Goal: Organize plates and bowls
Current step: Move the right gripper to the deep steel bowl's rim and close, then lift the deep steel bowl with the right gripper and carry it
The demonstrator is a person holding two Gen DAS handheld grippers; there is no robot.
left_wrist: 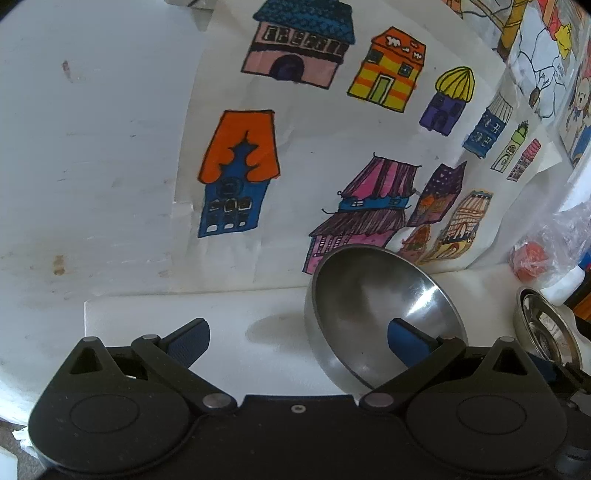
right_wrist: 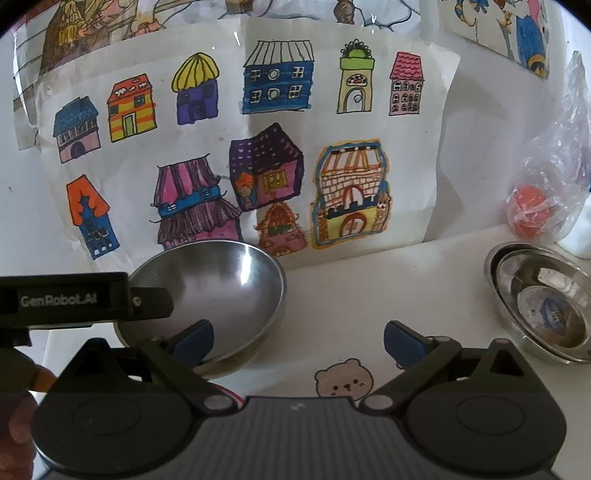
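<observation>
Nearest the right wrist camera, the right gripper (right_wrist: pixel 298 341) hangs over the white counter (right_wrist: pixel 351 295) with its blue-padded fingers (right_wrist: pixel 400 341) spread wide and nothing between them; a bear sticker (right_wrist: pixel 345 380) lies on the counter just below them. The big steel bowl (right_wrist: pixel 218 291) is the landmark: it sits tilted on the counter, its hollow turned toward the cameras. In the left wrist view the left gripper (left_wrist: pixel 297 339) is also spread wide, one finger (left_wrist: pixel 406 339) reaching inside that bowl (left_wrist: pixel 380 314) and the other out over bare counter (left_wrist: pixel 166 314) beside it; whether the inner finger touches the steel cannot be told. In the right wrist view the left gripper's black body crosses in front of the bowl's left rim. To the right of the bowl, well apart, a smaller steel dish (right_wrist: pixel 543 299) rests flat on the counter. Behind that dish, a clear plastic bag (right_wrist: pixel 554 162) holds something red-orange (right_wrist: pixel 528 214). Behind the bowl, a sheet of coloured house drawings (right_wrist: pixel 240 147) hangs on the white wall (left_wrist: pixel 92 147), with more drawings (right_wrist: pixel 110 22) above it.
</observation>
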